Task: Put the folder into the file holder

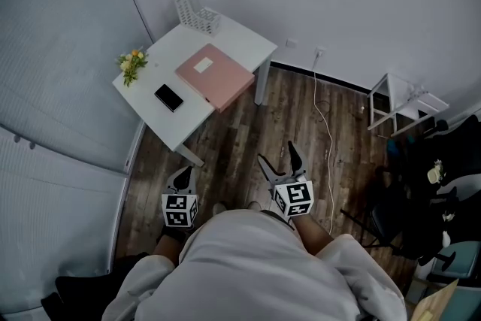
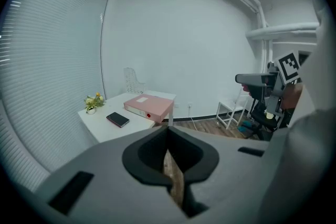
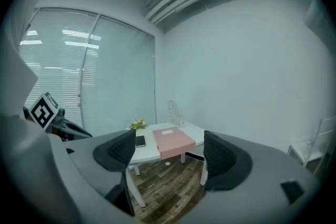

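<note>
Step in hand: the approach, by my reading. Neither gripper has reached the worktop [image 1: 242, 39], and the folder [image 1: 215, 75] is untouched.
Next move: likely to close the distance across the floor, take the folder by the edge nearest the person, stand it up and slide it into the file holder [image 1: 197, 13]. One pair of jaws may not steady so broad a folder.
Left gripper [image 1: 183, 176]: low and close to the person's body. Its jaws are pressed together, with only a sliver of wood floor showing between them, and they hold nothing.
Right gripper [image 1: 277, 156]: beside the left one and a little further forward. Its jaws are spread wide and empty. In the right gripper view the folder is framed between them but far beyond their tips.
Floor: a stretch of dark boards lies between both grippers and the worktop.
Folder: pink, lying flat on the white worktop, with one corner poking past the near edge. It is well apart from both pairs of jaws.
Phone [image 1: 168, 97] and flowers [image 1: 131, 64]: to the left of the folder, clear of it.
File holder: white openwork, upright at the worktop's far corner, near the wall and not touching the folder.
</note>
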Demonstrator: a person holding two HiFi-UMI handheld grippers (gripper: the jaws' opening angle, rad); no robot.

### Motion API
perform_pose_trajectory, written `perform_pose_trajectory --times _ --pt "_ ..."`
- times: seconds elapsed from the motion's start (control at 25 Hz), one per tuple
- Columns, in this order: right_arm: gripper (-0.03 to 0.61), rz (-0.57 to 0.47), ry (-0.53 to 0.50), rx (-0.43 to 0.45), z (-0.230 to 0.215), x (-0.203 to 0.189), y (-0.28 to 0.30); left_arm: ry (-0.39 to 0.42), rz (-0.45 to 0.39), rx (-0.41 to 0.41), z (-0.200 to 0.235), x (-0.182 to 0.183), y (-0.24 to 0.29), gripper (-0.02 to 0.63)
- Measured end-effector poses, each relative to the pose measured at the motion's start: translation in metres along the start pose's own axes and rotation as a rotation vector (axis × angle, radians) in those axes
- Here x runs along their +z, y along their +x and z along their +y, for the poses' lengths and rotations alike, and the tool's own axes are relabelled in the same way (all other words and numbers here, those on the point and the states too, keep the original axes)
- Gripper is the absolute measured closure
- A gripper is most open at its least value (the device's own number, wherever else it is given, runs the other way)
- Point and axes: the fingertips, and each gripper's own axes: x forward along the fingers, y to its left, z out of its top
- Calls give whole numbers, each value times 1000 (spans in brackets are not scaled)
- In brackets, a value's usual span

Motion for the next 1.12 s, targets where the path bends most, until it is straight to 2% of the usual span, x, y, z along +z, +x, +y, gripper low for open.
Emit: perform_pose_trajectory --times 0.36,0.6,0.76,0.96,1.12 --pt "178 27 7 -4 -34 -15 -5 -18 28 30 -25 -3 7 606" --pt "178 60 20 17 -41 -33 7 -44 75 46 -32 -29 9 606" --pt "178 72 21 28 -41 -36 29 -73 74 58 -16 -27 21 606" --pt "178 91 22 30 -42 -37 71 -85 72 36 7 -21 57 606" --pt "178 120 36 7 -50 -36 112 -86 55 7 35 1 93 606"
